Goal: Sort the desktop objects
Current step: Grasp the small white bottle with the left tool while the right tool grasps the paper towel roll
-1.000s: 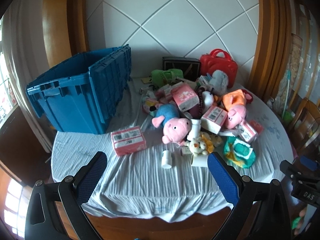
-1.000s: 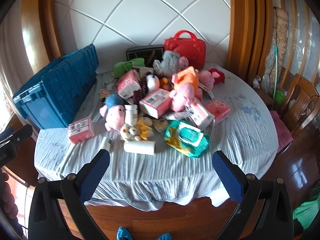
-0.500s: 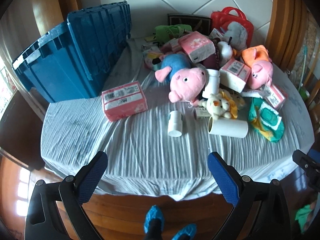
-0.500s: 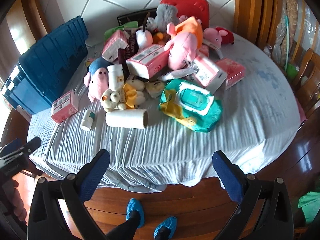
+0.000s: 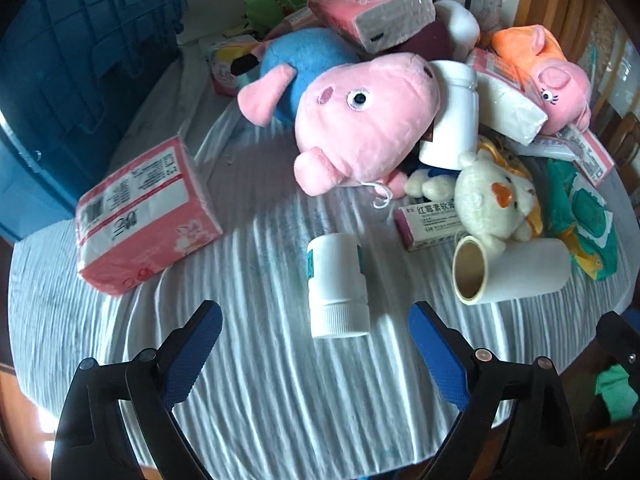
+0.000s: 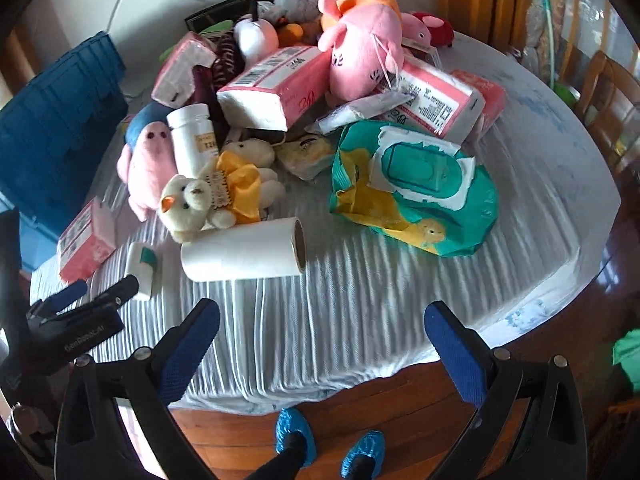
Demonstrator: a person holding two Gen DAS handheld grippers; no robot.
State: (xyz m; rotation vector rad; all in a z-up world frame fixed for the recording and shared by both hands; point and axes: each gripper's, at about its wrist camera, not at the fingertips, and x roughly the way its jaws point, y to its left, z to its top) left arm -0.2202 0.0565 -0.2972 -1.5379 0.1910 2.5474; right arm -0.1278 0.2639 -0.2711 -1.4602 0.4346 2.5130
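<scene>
Blue crate: a ribbed plastic crate [image 5: 60, 92] stands at the far left edge of the worktop [image 5: 260, 380], which is draped in a pale pleated cloth.
Tissue pack: a pink pack [image 5: 144, 216] lies tilted just beside the crate.
Left hand-held gripper: the left hand-held gripper [image 5: 312, 332] hangs spread wide and empty, a small white bottle [image 5: 338, 284] lying on its side just beyond the fingertips.
Toy heap: a pink pig plush [image 5: 360, 120] rests against a taller white bottle [image 5: 452, 116].
Paper roll: a white roll [image 6: 244, 256] lies beside a cream bear [image 6: 192, 204].
Wipes pack: a green pack [image 6: 416, 184] sits right of the roll.
Right hand-held gripper: the right hand-held gripper [image 6: 322, 322] is spread wide, holding nothing, over the worktop's near edge.
</scene>
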